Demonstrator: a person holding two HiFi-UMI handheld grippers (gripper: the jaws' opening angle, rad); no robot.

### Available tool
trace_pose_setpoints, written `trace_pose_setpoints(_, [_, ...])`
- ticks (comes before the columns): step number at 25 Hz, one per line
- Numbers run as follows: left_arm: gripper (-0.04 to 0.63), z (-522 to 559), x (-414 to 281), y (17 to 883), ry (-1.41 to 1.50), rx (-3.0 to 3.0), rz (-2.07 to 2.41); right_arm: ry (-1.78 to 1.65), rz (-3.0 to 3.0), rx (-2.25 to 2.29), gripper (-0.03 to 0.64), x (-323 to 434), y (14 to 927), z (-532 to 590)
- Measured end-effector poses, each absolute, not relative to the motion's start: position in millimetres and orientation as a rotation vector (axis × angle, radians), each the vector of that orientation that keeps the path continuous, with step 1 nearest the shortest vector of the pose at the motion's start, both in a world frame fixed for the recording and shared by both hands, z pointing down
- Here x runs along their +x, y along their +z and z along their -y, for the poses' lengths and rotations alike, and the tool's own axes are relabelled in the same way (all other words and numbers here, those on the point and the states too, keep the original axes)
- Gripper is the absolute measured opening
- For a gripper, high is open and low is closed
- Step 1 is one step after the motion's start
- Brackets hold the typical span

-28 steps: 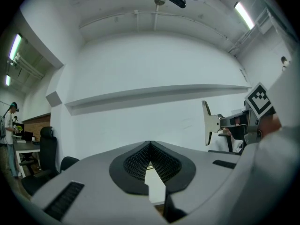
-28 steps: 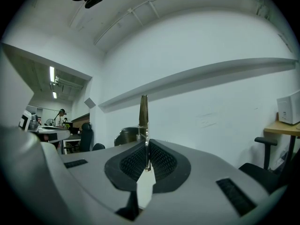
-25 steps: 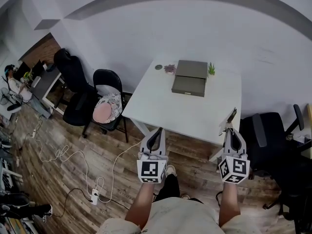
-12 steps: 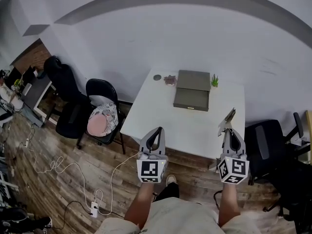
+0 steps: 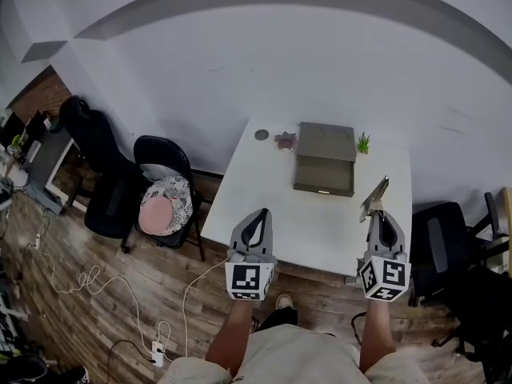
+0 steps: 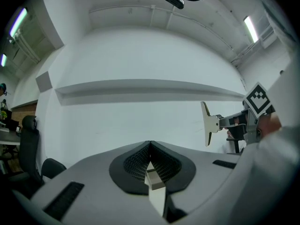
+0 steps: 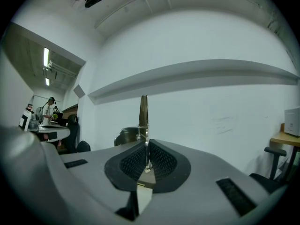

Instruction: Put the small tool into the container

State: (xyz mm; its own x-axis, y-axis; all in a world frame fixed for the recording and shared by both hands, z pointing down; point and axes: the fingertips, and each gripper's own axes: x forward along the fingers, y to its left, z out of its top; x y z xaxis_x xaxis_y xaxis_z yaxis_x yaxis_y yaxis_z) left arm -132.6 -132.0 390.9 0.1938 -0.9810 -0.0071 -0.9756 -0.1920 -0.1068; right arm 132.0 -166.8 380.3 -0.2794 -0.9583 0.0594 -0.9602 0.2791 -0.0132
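Observation:
A grey box-shaped container (image 5: 325, 160) lies at the far side of the white table (image 5: 272, 194). My right gripper (image 5: 377, 215) is shut on a small flat metal tool (image 5: 374, 198), which sticks out ahead of the jaws over the table's near right edge. In the right gripper view the tool (image 7: 143, 116) stands up edge-on from the shut right gripper (image 7: 146, 147). My left gripper (image 5: 258, 216) hovers at the table's near edge, shut with nothing in it; the left gripper (image 6: 150, 144) has its jaws meeting. The tool (image 6: 206, 123) also shows in the left gripper view.
A small green plant (image 5: 364, 143), a purple object (image 5: 285, 141) and a dark round object (image 5: 262, 134) sit by the container. A black folding chair with a pink cushion (image 5: 163, 195) stands left of the table, an office chair (image 5: 445, 242) right. A cable and power strip (image 5: 156, 350) lie on the wood floor.
Both grippers have come closer to the table, and their tips now reach its near edge. The tool stays gripped in the right one. The chairs at left have slid toward the view's edge.

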Motion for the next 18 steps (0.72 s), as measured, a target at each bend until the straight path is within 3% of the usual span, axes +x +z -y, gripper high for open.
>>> trace_pose_setpoints(18, [0.006,204.0,-201.0,372.7,-0.012,-2.332,-1.894,-0.041,2.502,1.834,0.015,56.1,355.0,244.2])
